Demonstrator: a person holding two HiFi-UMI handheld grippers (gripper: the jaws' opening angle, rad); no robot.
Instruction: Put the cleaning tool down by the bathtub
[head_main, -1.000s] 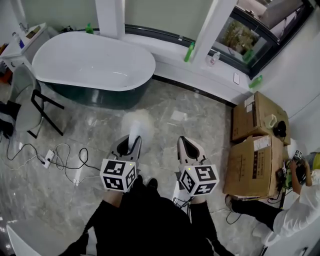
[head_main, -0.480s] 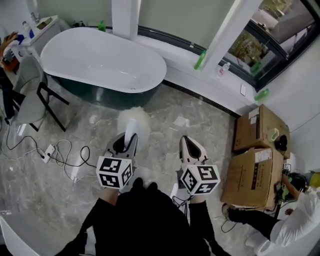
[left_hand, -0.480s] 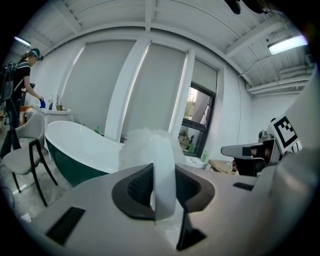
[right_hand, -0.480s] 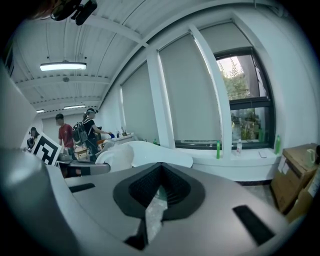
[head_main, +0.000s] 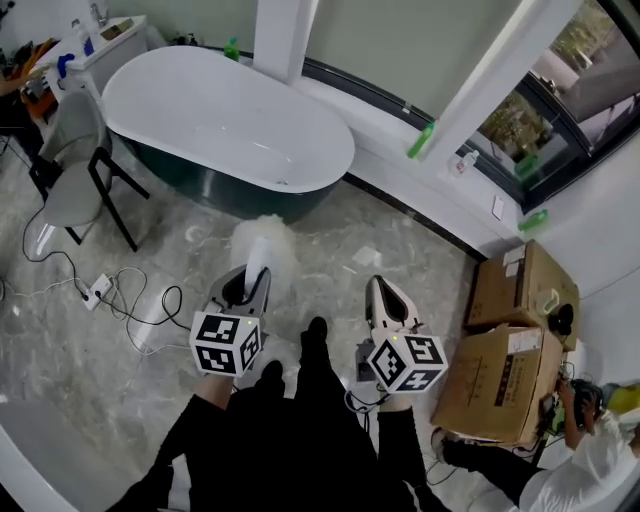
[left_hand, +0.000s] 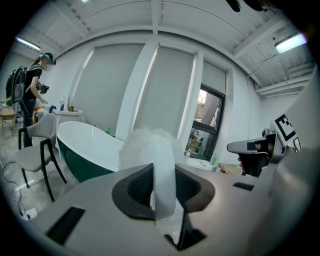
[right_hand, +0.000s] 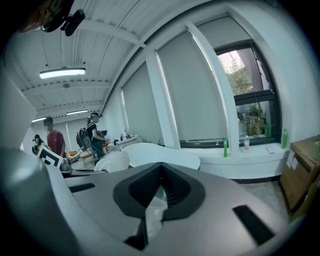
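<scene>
The cleaning tool is a white fluffy duster (head_main: 263, 238) on a pale handle (left_hand: 163, 175). My left gripper (head_main: 248, 288) is shut on that handle, and the fluffy head (left_hand: 145, 142) sticks out ahead of the jaws, above the floor. The white bathtub with a dark green outside (head_main: 228, 120) stands ahead and to the left, a few steps off; it also shows in the left gripper view (left_hand: 85, 145) and the right gripper view (right_hand: 160, 154). My right gripper (head_main: 384, 292) is level with the left one, its jaws (right_hand: 160, 171) together and holding no object.
A grey chair (head_main: 68, 185) stands left of the tub, with a power strip and cables (head_main: 98, 292) on the marble floor. Cardboard boxes (head_main: 520, 300) sit at the right, a person (head_main: 590, 455) beside them. Green bottles (head_main: 421, 140) stand on the window ledge.
Both grippers have come forward toward the bathtub, which now sits nearer and lower in the head view. The duster stays in the left gripper's grip.
</scene>
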